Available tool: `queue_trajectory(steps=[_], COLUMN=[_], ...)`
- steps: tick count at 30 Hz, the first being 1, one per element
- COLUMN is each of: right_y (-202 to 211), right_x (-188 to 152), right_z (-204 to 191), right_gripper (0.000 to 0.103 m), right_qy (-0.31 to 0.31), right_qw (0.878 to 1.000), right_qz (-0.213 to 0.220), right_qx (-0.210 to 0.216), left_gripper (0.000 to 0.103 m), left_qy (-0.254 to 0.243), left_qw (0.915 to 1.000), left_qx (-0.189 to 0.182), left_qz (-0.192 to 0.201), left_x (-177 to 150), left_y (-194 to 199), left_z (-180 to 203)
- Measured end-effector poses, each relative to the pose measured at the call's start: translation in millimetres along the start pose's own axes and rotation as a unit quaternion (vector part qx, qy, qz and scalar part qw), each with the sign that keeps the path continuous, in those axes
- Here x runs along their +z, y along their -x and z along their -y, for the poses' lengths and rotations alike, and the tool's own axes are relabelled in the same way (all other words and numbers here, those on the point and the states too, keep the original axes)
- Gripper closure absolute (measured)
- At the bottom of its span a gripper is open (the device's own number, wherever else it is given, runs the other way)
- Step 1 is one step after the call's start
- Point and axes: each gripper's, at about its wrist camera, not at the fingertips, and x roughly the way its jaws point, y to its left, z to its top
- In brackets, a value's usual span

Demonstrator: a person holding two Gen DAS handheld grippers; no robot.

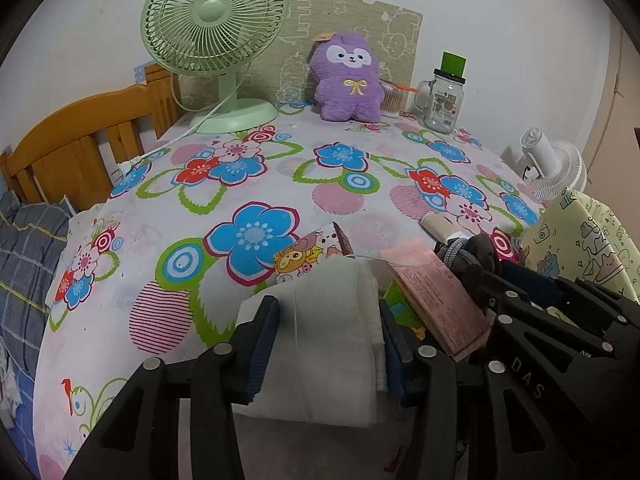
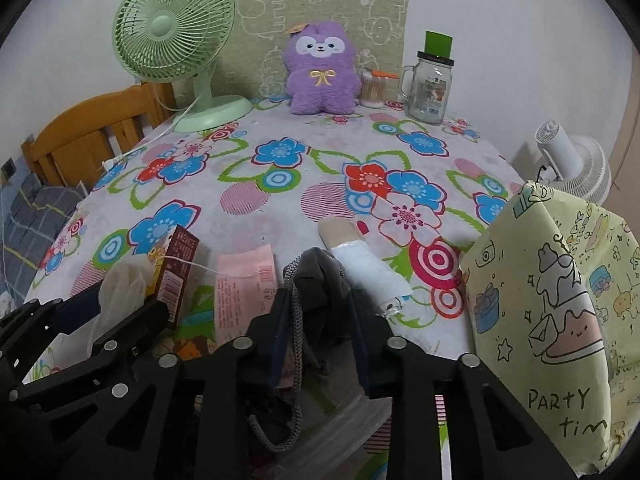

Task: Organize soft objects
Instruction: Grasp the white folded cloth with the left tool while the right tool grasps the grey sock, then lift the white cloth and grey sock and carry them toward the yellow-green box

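1. Left wrist view: my left gripper (image 1: 326, 344) sits at 6 o'clock, its blue pads clenched on a folded white cloth (image 1: 332, 320) that fills the gap between them.
2. Just beyond the cloth, toward 12 o'clock, a cartoon-printed box (image 1: 304, 256) lies on the floral tablecloth (image 1: 280, 152). At 4 o'clock a pink packet (image 1: 436, 300) lies beside my right gripper (image 1: 486, 280), which reaches in from the lower right.
3. The middle of the cloth-covered table is open up to the far edge, where a green fan (image 1: 216, 40) stands at 11 o'clock, a purple plush (image 1: 346, 76) at 12 and a glass jar (image 1: 442, 98) at 1.
4. Right wrist view: my right gripper (image 2: 320, 340) at 6 o'clock is closed on a dark grey drawstring pouch (image 2: 316, 276), its cord hanging down between the fingers.
5. A white-wrapped roll (image 2: 368, 264) lies just beside the pouch toward 1 o'clock. A yellow paper bag (image 2: 552, 312) stands close at 3 o'clock, near the right table edge.
6. At 9 o'clock my left gripper (image 2: 96, 320) holds the white cloth (image 2: 120, 288), with the box (image 2: 176, 276) touching it.
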Motion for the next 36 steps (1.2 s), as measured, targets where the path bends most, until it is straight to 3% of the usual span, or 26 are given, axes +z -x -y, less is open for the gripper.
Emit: queue_trajectory(steps=[17,36], right_y=[28.8,67.1], right_x=[-1.2,-5.8], right_z=[-1.5,-0.8], right_gripper=[0.078,0.078], right_qy=[-0.004,-0.002], right_qw=[1.0,0.998], right_qz=[0.029,0.062], right_qx=[0.011,0.022], left_gripper=[0.08,0.082], left_qy=[0.015,-0.003], left_qw=[0.9996,0.9987], left_qx=[-0.008,-0.009], left_qz=[0.023,0.05], left_x=[-0.3,-2.2], left_y=[22.3,52.2], left_z=[-4.9,10.8])
